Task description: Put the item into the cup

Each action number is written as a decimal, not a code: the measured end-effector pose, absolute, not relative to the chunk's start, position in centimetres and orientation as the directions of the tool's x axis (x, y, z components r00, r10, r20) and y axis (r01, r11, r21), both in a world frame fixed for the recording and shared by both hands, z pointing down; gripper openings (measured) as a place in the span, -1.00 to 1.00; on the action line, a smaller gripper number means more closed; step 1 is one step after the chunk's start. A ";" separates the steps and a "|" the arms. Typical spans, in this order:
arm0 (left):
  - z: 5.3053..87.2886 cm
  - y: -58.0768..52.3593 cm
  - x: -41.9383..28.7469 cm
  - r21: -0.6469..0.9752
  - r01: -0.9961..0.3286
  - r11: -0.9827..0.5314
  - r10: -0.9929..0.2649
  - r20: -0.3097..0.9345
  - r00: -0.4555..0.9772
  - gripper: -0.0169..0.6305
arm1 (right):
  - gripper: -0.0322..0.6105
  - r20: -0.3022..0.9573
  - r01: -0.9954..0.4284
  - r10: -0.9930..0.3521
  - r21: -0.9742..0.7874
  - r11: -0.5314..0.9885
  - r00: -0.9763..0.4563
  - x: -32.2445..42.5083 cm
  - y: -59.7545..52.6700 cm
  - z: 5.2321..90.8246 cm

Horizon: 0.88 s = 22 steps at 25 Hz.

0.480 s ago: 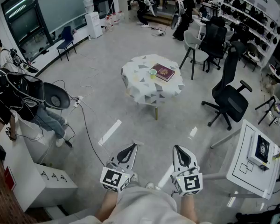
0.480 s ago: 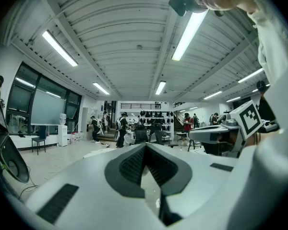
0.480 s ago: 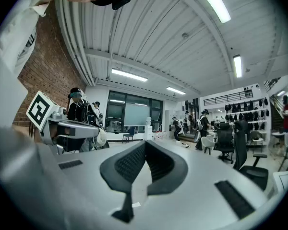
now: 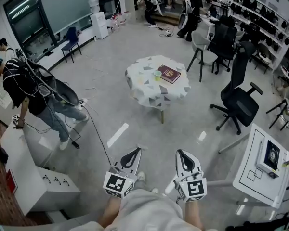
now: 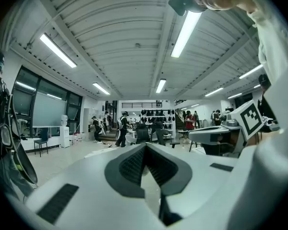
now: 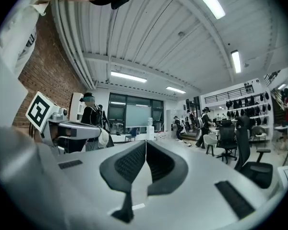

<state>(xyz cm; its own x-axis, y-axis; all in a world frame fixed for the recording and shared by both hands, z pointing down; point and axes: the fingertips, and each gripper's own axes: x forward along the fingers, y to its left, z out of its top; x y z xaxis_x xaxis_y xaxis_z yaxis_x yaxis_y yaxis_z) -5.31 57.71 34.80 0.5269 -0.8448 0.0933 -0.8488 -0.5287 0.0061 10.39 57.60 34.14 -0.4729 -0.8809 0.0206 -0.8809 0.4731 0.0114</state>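
Observation:
A small green cup (image 4: 157,75) stands on a round table (image 4: 149,93) with a patterned cloth, far ahead of me in the head view. A dark red book (image 4: 169,74) lies just right of the cup. My left gripper (image 4: 133,154) and right gripper (image 4: 183,158) are held low near my body, several steps from the table. Both are shut with nothing between the jaws. In the left gripper view the left gripper (image 5: 145,150) points across the room; in the right gripper view the right gripper (image 6: 145,149) does the same.
A black office chair (image 4: 237,100) stands right of the table and a grey chair (image 4: 201,47) behind it. A white desk (image 4: 260,170) is at my right, white cabinets (image 4: 36,177) at my left. A person (image 4: 33,97) bends there, a cable (image 4: 94,124) on the floor.
The person at the left has straightened up and stepped forward beside the cabinets. My two grippers have stayed almost in the same place.

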 end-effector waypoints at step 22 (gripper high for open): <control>36.2 43.6 -7.8 0.002 -0.818 -0.575 -0.813 0.104 0.572 -0.91 | -0.88 0.090 -0.901 -0.899 0.031 0.432 -0.428 7.2 44.5 36.0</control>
